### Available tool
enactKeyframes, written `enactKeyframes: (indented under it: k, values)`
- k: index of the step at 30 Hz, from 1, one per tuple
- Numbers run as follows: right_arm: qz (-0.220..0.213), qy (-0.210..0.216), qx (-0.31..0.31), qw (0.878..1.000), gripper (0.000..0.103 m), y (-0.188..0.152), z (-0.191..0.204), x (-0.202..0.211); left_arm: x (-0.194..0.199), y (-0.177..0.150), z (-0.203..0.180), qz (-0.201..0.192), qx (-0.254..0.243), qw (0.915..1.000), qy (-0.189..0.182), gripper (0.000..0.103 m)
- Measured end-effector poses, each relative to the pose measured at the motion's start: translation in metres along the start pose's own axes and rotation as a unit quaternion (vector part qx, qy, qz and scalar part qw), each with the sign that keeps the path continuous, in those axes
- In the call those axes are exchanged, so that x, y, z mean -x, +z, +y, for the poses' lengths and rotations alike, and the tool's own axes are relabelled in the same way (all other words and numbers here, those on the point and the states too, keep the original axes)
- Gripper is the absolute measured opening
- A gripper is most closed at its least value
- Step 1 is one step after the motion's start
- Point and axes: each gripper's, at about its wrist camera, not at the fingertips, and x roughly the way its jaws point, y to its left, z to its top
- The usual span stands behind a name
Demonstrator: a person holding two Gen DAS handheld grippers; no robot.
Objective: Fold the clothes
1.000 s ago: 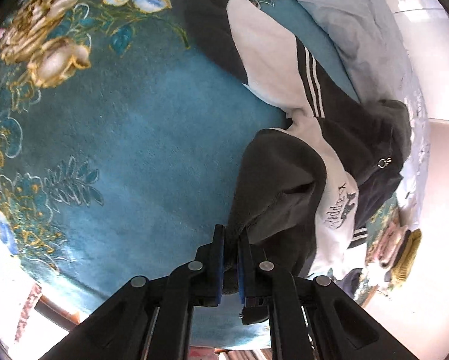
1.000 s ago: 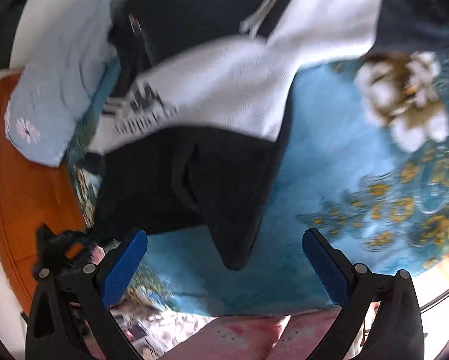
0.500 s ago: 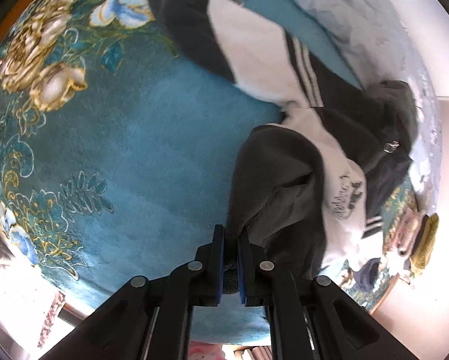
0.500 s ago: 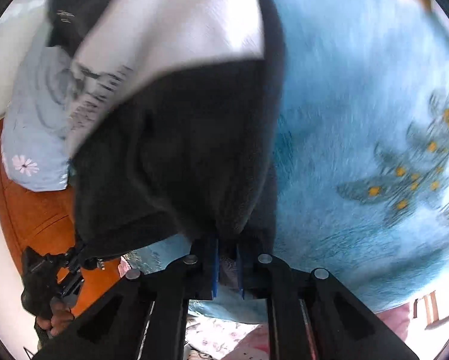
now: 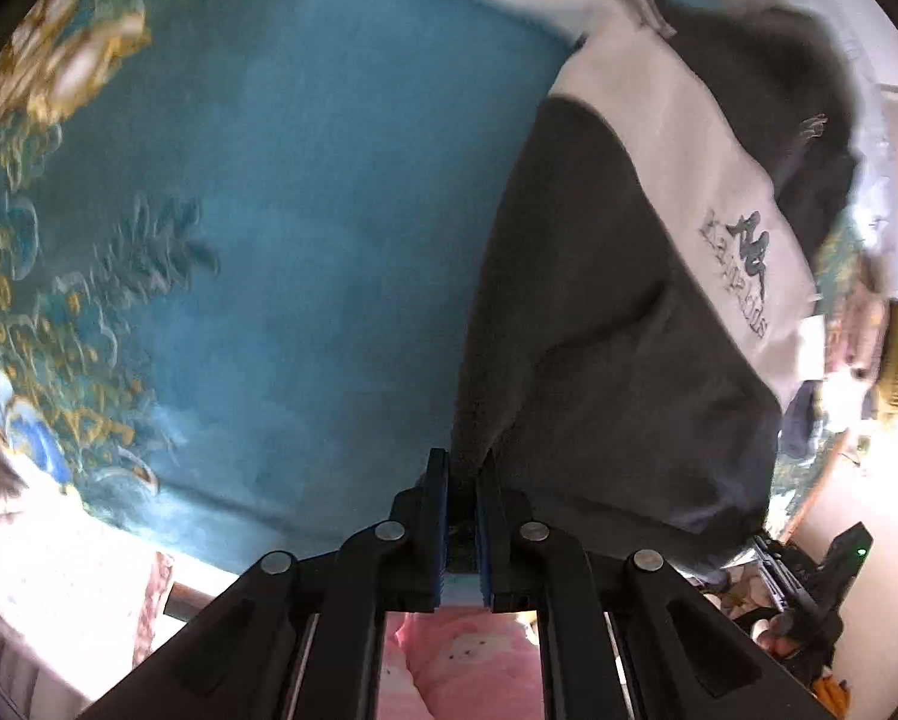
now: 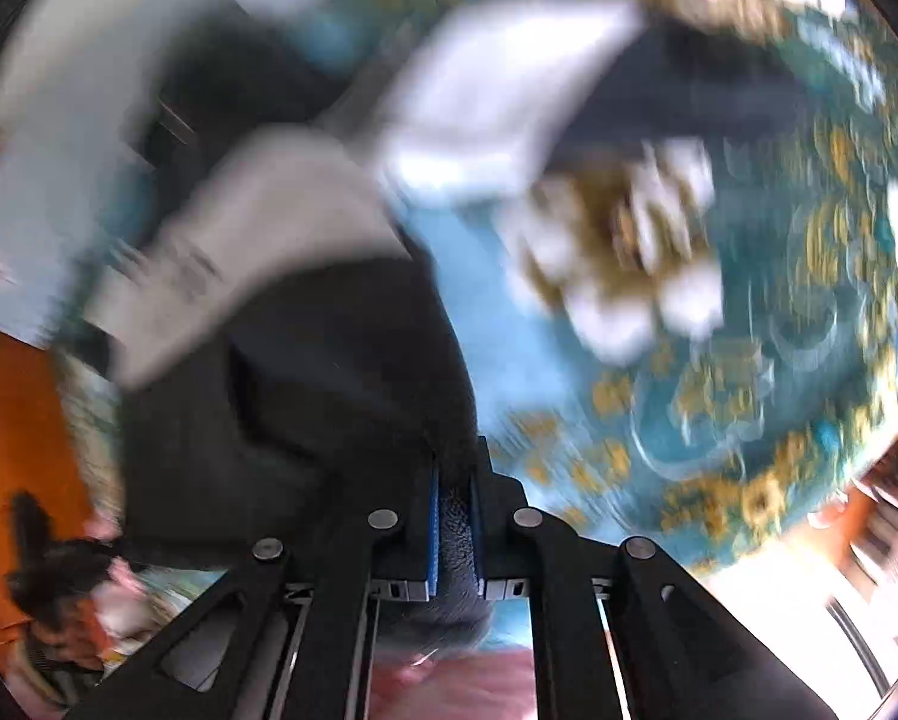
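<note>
Left wrist view: the left gripper (image 5: 462, 483) is clenched on the dark hem of a jacket (image 5: 604, 360), a fold of fleecy charcoal fabric pinched between its blue pads. The jacket is soft and matte, with a broad white panel (image 5: 688, 180) running diagonally across it and bearing a small dark printed logo (image 5: 742, 264). It lies crumpled over the right part of a plush teal blanket (image 5: 329, 210), whose short pile is plain in the middle and worked with gold and cream flowers (image 5: 71, 54) and leaf scrolls along the left edge. The gripper's arms are black, angular plastic with round silver rivets. Below them shows pink patterned cloth (image 5: 466, 660). At the lower right a hand (image 5: 778, 639) grips another black device, partly hidden.

Right wrist view: this picture is heavily blurred. The right gripper (image 6: 454, 516) is clamped on the jacket's (image 6: 305, 396) dark fuzzy edge, the nap of the cloth showing between its blue pads. The white panel (image 6: 257, 228) folds above the dark part, and a white and dark sleeve (image 6: 508, 78) stretches toward the top. The teal blanket (image 6: 718, 360) fills the right, with a large cream and gold flower (image 6: 622, 252) smeared. Orange surface (image 6: 17, 408) lies at the left; its material cannot be told.
</note>
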Motion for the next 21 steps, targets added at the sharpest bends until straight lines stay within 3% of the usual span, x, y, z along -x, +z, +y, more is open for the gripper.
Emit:
enactKeyframes:
  k: [2, 5, 8, 11, 16, 19, 21]
  values:
    - [0.019, -0.031, -0.007, 0.999, 0.011, -0.006, -0.002, -0.022, -0.002, 0.000, 0.001, 0.003, 0.011, 0.9999, -0.008, 0.012]
    - [0.001, -0.054, -0.021, 0.998, 0.015, -0.013, -0.003, -0.018, 0.011, 0.005, 0.005, -0.007, 0.010, 0.9999, -0.001, 0.012]
    - [-0.020, -0.056, -0.037, 0.998, 0.036, -0.017, -0.009, 0.000, 0.026, 0.012, 0.025, -0.021, 0.061, 0.9975, -0.027, 0.012]
    - [-0.065, -0.036, -0.067, 0.995, 0.036, -0.013, -0.023, 0.041, 0.046, 0.020, 0.049, -0.052, 0.128, 0.9869, -0.082, 0.012]
    - [-0.154, -0.003, -0.102, 0.983, 0.045, 0.002, -0.032, 0.120, 0.077, 0.032, 0.048, -0.114, 0.137, 0.9764, -0.122, 0.013]
    - [-0.195, 0.012, -0.117, 0.974, 0.058, 0.009, -0.056, 0.156, 0.093, 0.032, 0.032, -0.141, 0.121, 0.9733, -0.135, 0.022]
    - [-0.211, 0.037, -0.141, 0.967, 0.074, 0.011, -0.074, 0.162, 0.099, 0.028, 0.022, -0.149, 0.111, 0.9726, -0.140, 0.024]
